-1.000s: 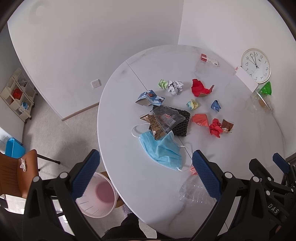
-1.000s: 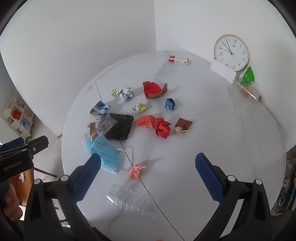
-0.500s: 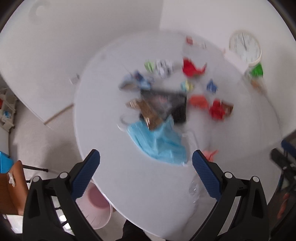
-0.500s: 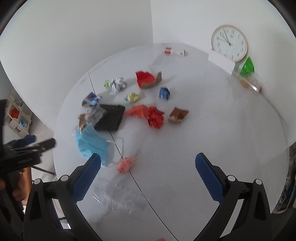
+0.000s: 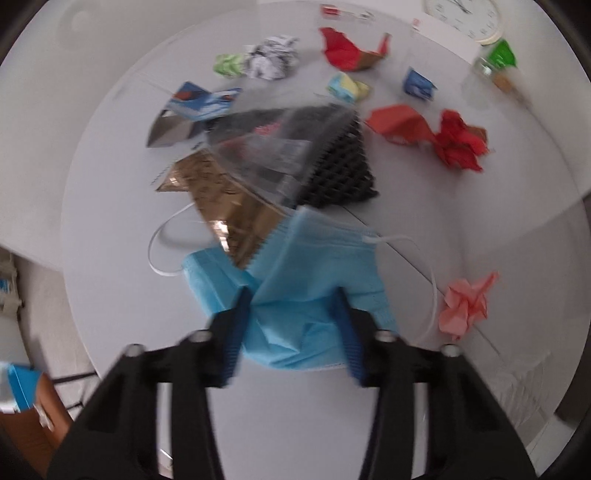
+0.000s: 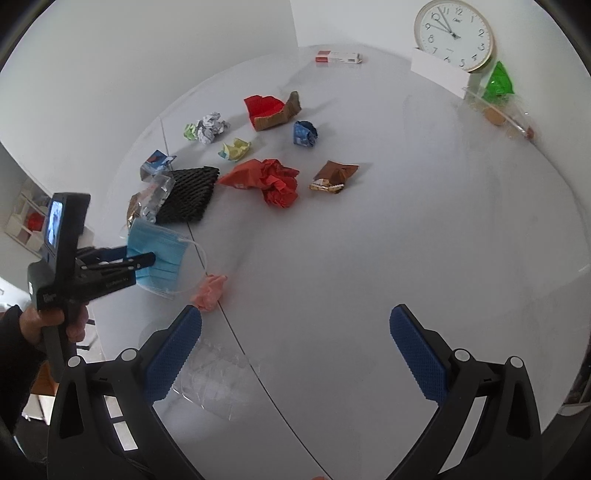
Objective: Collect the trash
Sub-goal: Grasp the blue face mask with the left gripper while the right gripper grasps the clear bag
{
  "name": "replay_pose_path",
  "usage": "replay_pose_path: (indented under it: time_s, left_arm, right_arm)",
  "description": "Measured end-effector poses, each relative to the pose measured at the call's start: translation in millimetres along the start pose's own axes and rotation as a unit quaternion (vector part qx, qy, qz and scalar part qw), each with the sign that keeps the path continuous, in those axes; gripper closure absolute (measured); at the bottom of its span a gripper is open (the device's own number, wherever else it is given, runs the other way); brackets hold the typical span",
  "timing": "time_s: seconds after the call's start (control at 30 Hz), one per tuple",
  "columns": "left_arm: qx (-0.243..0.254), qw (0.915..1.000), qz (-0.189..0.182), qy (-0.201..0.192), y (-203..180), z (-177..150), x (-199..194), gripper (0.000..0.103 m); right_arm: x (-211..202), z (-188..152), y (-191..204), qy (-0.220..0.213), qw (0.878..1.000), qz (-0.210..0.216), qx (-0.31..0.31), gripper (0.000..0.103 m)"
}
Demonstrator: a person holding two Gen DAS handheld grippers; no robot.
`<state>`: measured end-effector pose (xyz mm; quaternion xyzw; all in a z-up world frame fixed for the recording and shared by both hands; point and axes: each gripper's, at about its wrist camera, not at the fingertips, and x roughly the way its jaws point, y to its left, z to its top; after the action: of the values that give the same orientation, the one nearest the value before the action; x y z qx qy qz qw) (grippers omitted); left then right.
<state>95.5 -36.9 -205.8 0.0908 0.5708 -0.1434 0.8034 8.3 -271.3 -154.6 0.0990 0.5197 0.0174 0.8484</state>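
Observation:
A blue face mask (image 5: 306, 280) lies on the white round table (image 5: 122, 295). My left gripper (image 5: 291, 306) is down over its near half, jaws partly closed, one finger on each side of the bunched cloth. In the right wrist view the left gripper (image 6: 142, 260) reaches onto the mask (image 6: 159, 258). My right gripper (image 6: 295, 343) is open and empty above the table's near part. A pink paper wad (image 6: 210, 291) and a clear plastic tray (image 6: 210, 380) lie near its left finger.
Beyond the mask lie a gold wrapper (image 5: 221, 199), a clear bag (image 5: 269, 155), black foam mesh (image 5: 332, 173), red crumpled paper (image 6: 277, 181), several small wads and a brown wrapper (image 6: 332, 177). A clock (image 6: 454, 33) leans on the far wall.
My left gripper has dropped down and forward onto the blue mask and its jaws have narrowed around it. The right gripper stayed open and drifted slightly.

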Motion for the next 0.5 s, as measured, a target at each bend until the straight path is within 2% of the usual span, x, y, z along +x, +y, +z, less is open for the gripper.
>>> replay_pose_path:
  time_s: [0.03, 0.07, 0.17, 0.3, 0.37, 0.5]
  left_arm:
    - [0.007, 1.0, -0.002, -0.001, -2, -1, 0, 0.081]
    - [0.007, 1.0, -0.001, -0.001, -2, -2, -1, 0.085]
    - [-0.008, 0.9998, -0.012, -0.012, -1, -9, -9, 0.091]
    - [-0.013, 0.9992, -0.025, -0.028, 0, -24, -28, 0.094]
    - [-0.018, 0.9987, -0.029, -0.037, 0, -32, -38, 0.094]
    - [-0.052, 0.9958, -0.047, -0.058, 14, -55, -68, 0.094]
  right_arm:
    - [3, 4, 1, 0.001, 1.0, 0.013, -0.003, 0.002]
    - [5, 8, 3, 0.001, 1.0, 0.027, -0.008, 0.002]
    - [14, 32, 24, 0.0, 0.997, 0.072, -0.036, 0.002]
    - [49, 85, 71, 0.006, 0.988, 0.138, -0.07, 0.002]
    - [76, 110, 93, 0.026, 0.985, 0.155, -0.077, 0.002]
    - [137, 147, 131, 0.07, 0.981, 0.168, -0.061, 0.01]
